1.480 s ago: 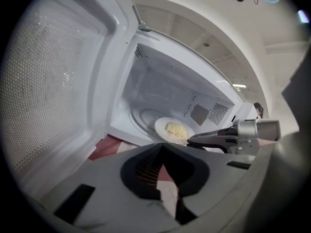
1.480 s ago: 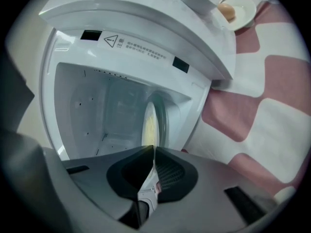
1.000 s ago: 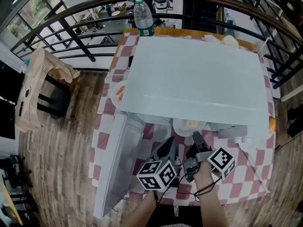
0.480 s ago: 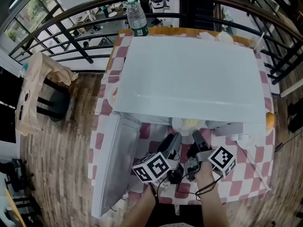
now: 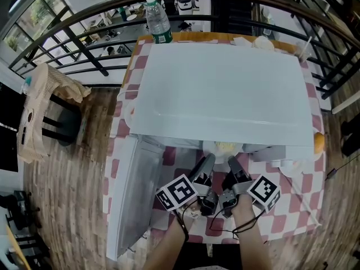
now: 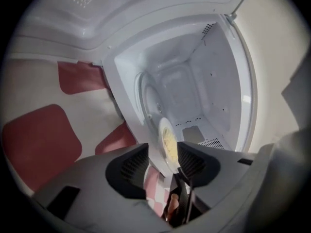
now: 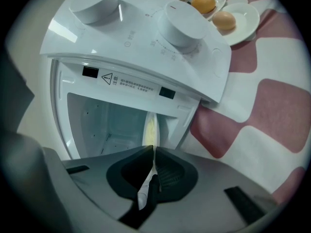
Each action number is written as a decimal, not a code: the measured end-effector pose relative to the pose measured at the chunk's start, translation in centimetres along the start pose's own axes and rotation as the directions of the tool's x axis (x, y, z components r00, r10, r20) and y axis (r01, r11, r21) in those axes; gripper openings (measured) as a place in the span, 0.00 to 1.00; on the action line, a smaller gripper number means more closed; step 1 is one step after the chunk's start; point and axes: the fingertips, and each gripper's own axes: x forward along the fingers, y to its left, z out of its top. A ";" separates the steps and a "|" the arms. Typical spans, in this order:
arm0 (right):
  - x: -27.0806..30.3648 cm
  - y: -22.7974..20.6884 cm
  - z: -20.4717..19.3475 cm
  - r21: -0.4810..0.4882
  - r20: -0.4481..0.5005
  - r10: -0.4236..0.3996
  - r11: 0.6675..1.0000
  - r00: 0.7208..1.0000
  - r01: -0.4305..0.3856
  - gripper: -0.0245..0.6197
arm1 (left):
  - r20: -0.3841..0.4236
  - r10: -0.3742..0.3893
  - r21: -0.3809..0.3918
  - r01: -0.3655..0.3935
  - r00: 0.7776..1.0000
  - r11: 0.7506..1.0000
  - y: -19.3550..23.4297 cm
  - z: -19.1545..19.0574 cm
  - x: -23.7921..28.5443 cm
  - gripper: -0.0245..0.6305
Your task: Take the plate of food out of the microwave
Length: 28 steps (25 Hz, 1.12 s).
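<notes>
Checked tablecloth (image 5: 304, 198), white plate (image 5: 215, 150), yellow food (image 5: 228, 147)

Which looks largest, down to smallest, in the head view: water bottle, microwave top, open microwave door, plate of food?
1. microwave top
2. open microwave door
3. water bottle
4. plate of food, though mostly hidden under the microwave, so its place against the bottle is unsure.

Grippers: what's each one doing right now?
Left gripper: jaws have just been opening, plate rim between them.
Right gripper: jaws shut on plate rim.
</notes>
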 end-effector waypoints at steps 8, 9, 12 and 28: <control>-0.2 -0.2 -0.2 -0.020 -0.007 -0.012 1.000 1.000 0.012 0.08 | -0.026 -0.005 0.025 0.005 1.000 1.000 0.1 -0.8 0.4 0.25; -0.3 -0.4 -0.3 -0.023 -0.010 -0.031 0.999 0.999 0.031 0.08 | -0.029 -0.007 0.025 0.008 1.000 1.000 0.1 -0.9 0.5 0.25; -0.5 -0.9 -0.7 -0.022 -0.017 -0.056 0.998 0.998 0.056 0.08 | -0.035 -0.021 0.034 0.023 0.999 0.999 -0.2 -1.0 0.6 0.20; -1.4 -1.0 -1.2 -0.059 -0.050 -0.048 0.997 0.998 0.045 0.09 | -0.002 -0.052 0.004 0.052 0.999 0.999 -0.7 -1.5 -0.7 0.13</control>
